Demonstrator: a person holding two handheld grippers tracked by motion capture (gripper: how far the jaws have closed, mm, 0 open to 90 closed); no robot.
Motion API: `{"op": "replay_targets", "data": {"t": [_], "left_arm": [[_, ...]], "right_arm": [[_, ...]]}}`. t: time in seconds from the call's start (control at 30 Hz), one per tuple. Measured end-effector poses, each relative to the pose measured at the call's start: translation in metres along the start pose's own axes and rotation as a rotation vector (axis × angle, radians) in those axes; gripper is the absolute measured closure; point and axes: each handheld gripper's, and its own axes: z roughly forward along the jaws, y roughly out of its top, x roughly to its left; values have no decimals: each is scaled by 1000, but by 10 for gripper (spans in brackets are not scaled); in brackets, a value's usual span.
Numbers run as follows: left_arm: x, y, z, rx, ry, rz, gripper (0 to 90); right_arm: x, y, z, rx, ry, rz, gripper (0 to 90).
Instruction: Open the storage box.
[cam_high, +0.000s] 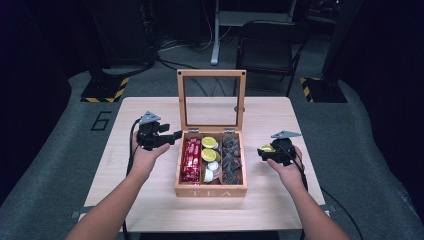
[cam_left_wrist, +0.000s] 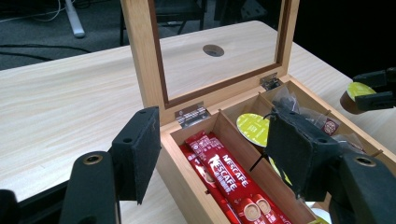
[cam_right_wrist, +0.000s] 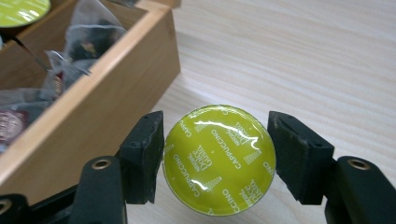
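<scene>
High view looks down from above the table (cam_high: 150, 200); both gripper views sit close, sharing the tea box (cam_high: 210, 190).

Two handheld grippers beside an open wooden tea box (cam_high: 210, 190)

The left gripper (cam_high: 176, 136) hovers at the box's left wall; the right gripper (cam_high: 261, 152) holds a green-topped capsule (cam_high: 267, 148) over the table (cam_high: 150, 110), just right of the box.
</scene>
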Motion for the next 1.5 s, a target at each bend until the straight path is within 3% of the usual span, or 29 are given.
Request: {"op": "replay_targets", "data": {"t": [0.27, 0.3, 0.4, 0.57, 1.0, 1.03, 1.5], "left_arm": [[0, -1, 0, 1, -1, -4, 351], [0, -1, 0, 0, 0, -5, 351], [0, -2, 0, 0, 0, -9, 351], [1, -2, 0, 6, 0, -2, 351], [0, -3, 1, 6, 0, -4, 351], [0, -3, 1, 6, 0, -5, 351], [0, -3, 1, 7, -2, -5, 351]], "right_arm": [[-6, -16, 9, 35, -7, 55, 374], [-7, -18, 10, 32, -3, 38, 374], [-8, -22, 12, 39, -9, 62, 374], [-10, -26, 14, 47, -15, 53, 373], [-9, -27, 14, 60, -12, 81, 339], [-11, -26, 14, 49, -13, 62, 332], [-10, -12, 6, 29, -32, 52, 304]]}}
